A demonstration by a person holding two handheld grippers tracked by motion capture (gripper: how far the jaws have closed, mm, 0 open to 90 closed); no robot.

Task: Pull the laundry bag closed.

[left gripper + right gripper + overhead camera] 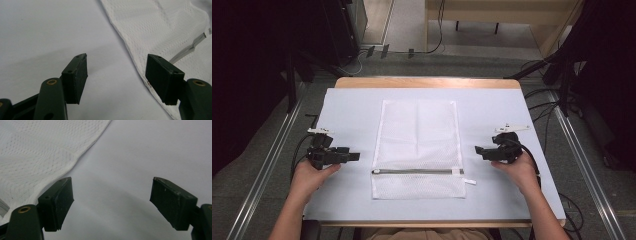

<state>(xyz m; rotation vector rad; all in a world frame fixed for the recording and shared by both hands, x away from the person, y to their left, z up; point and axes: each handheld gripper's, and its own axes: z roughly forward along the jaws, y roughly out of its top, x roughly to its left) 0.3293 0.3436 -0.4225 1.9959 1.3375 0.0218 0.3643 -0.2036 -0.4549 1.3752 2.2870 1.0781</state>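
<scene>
The left tool (pixel 353 156) and right tool (pixel 478 149) are held low near the desk's side edges, pointed inward, jaws spread wide with nothing gripped.

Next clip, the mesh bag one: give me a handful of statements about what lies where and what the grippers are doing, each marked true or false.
1. The white mesh bag lies flat on the table between the two grippers. True.
2. The left gripper is clamped on the bag's edge. False: its jaws stand open, with nothing between them, beside the bag.
3. The bag's zipper runs across it near the person's end. True.
4. The right gripper holds the zipper pull. False: it is open and apart from the bag, and the pull lies free on the table.
5. The bag is crumpled in a heap. False: it is spread out flat.
</scene>
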